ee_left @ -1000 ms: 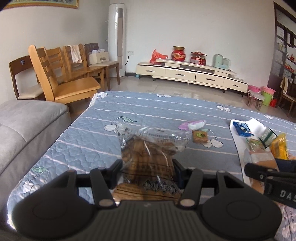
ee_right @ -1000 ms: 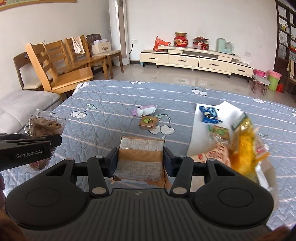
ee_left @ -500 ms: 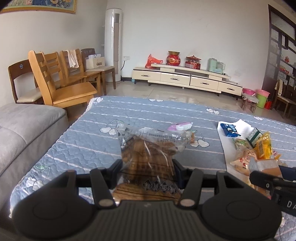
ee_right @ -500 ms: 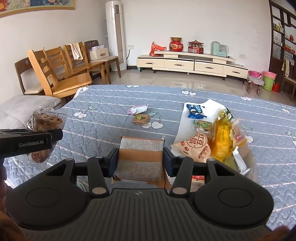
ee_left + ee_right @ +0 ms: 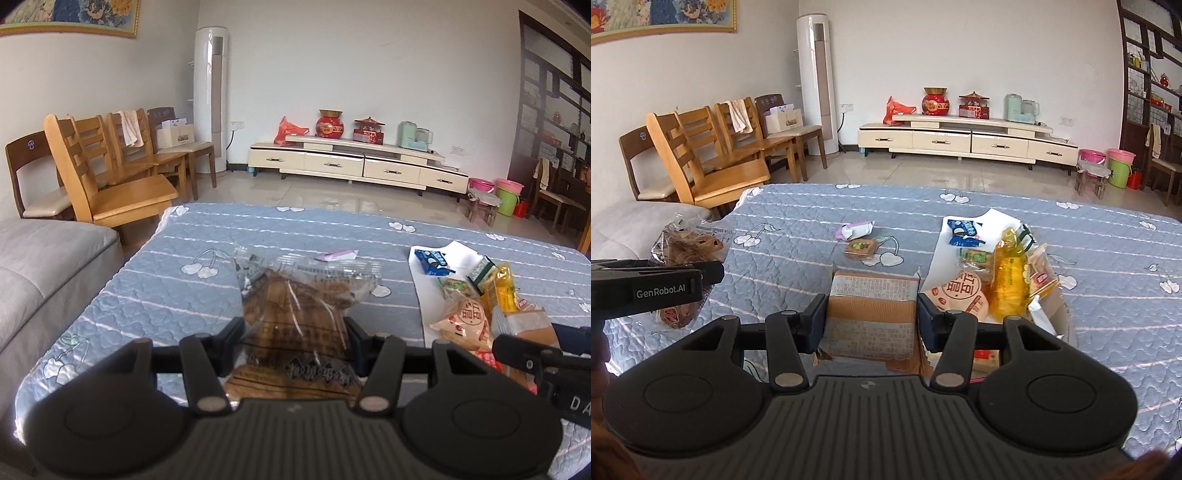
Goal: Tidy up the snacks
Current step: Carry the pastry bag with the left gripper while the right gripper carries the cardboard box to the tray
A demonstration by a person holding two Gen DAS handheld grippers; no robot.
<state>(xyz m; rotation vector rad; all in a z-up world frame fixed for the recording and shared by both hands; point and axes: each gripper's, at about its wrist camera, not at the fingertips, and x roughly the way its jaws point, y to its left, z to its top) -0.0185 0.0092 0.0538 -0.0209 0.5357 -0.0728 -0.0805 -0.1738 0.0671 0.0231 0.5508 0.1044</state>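
Left wrist: left tool [image 5: 293, 334] clamped on clear bag of brown snacks [image 5: 299, 306], held above worktop [image 5: 177, 295] w/ blue quilted cover.

Right wrist: right tool [image 5: 872, 321] grips brown snack packet [image 5: 873, 314], beside snack pile [image 5: 997, 280] toward worktop's right edge.

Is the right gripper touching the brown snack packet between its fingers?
Touching. The right wrist view shows the right gripper with both pads pressed against the brown snack packet.
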